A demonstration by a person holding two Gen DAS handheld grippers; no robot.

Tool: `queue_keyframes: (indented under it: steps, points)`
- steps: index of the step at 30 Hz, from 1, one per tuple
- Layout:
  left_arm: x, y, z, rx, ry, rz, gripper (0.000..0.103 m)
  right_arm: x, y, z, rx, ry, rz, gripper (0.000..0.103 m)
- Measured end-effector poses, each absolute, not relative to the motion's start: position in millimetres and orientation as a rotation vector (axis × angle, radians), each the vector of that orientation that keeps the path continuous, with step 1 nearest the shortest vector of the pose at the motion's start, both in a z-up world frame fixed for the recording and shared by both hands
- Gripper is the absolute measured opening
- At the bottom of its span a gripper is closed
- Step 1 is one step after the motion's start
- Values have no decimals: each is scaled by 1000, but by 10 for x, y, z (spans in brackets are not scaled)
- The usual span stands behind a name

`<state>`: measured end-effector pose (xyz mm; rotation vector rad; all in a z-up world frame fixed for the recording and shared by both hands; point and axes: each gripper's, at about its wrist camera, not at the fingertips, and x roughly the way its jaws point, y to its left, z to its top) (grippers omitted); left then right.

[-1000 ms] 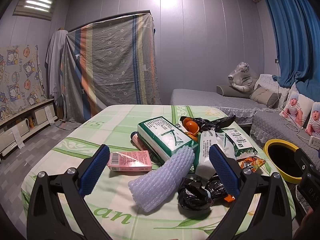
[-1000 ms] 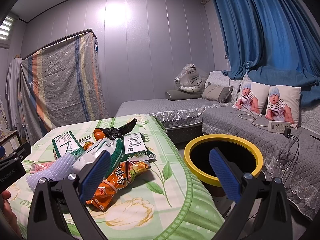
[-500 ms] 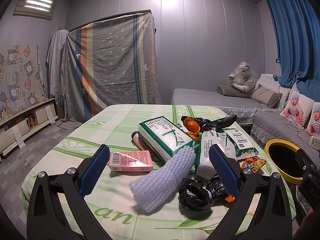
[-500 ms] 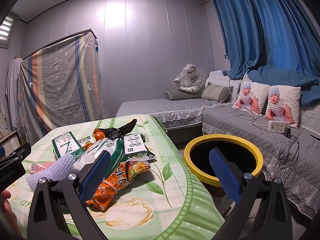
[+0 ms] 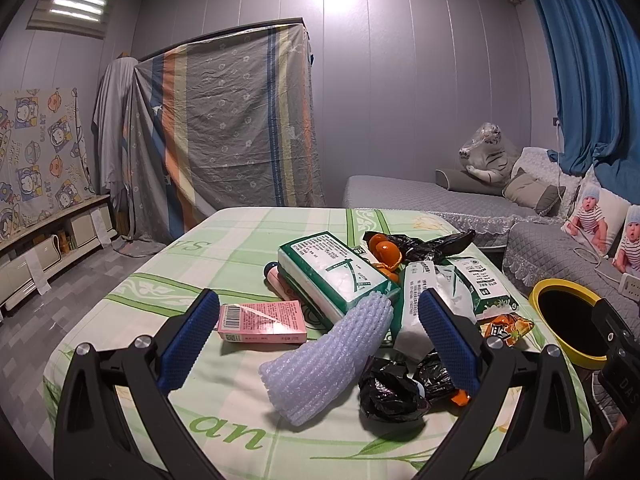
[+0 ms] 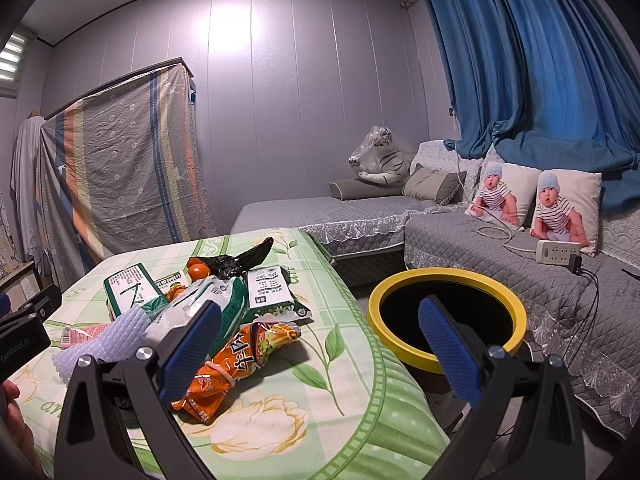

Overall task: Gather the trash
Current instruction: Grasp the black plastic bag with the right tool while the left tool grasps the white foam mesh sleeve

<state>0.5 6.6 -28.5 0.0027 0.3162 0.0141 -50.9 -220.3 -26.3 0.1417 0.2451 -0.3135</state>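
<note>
A table (image 5: 224, 248) under a green and cream flowered cloth fills the middle of the room, and the trash sits heaped on its right half. Just off that side, on the floor between the table and a grey quilted sofa (image 6: 480, 240), stands a round black bin with a yellow rim (image 6: 400, 282), its mouth open and dark.

The largest piece in the heap is a green and white plastic-wrapped pack (image 5: 334, 276), lying tilted on a pink tube. Beside it lie a crumpled white and green bag (image 5: 420, 300) and another flat green and white packet (image 5: 478, 282). A ribbed white foam net sleeve (image 5: 324, 354) leans from the cloth up against the large pack. A flat pink carton with a barcode (image 5: 260, 322) lies to the left of the sleeve, touching nothing else that I can see. An orange noodle wrapper (image 6: 240, 360) sprawls at the near right edge of the heap. A crumpled black plastic bag (image 5: 394, 386) sits at the front, and a second black bag (image 5: 432, 242) lies at the back with small orange fruits (image 5: 384, 250) against it.

The left tool (image 5: 316, 344) hovers above the front of the heap, spread wide, gripping nothing. The right tool (image 6: 320, 350) is likewise spread and empty, hanging over the table's corner, with the bin showing between its blue pads (image 6: 446, 348).
</note>
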Motion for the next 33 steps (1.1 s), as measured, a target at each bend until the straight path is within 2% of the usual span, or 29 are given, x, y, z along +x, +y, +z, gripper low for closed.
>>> queue_keyframes:
  steps: [9,17,23,26,29,33]
  points:
    - [61,101,-269,-12,344,-9,95,-452,-2343,-246,173,249,-313,95]
    - [313,351,-320,-141,412,-136,95,20,-2595,-77,148,434,-57,95]
    - [441,526,-213,130,395,-119,95,401,-2583,106,167,543,228,95]
    - [367,659,-123,160,377,-241,95,775,-2533,175,79,610,250,95]
    - [388,754,-85,141,414,-368,95,1359,-2689,149,199,738,313,95]
    - [378,732,-176,156,435,-492,95,2207,-2790,36,264,812,242,95]
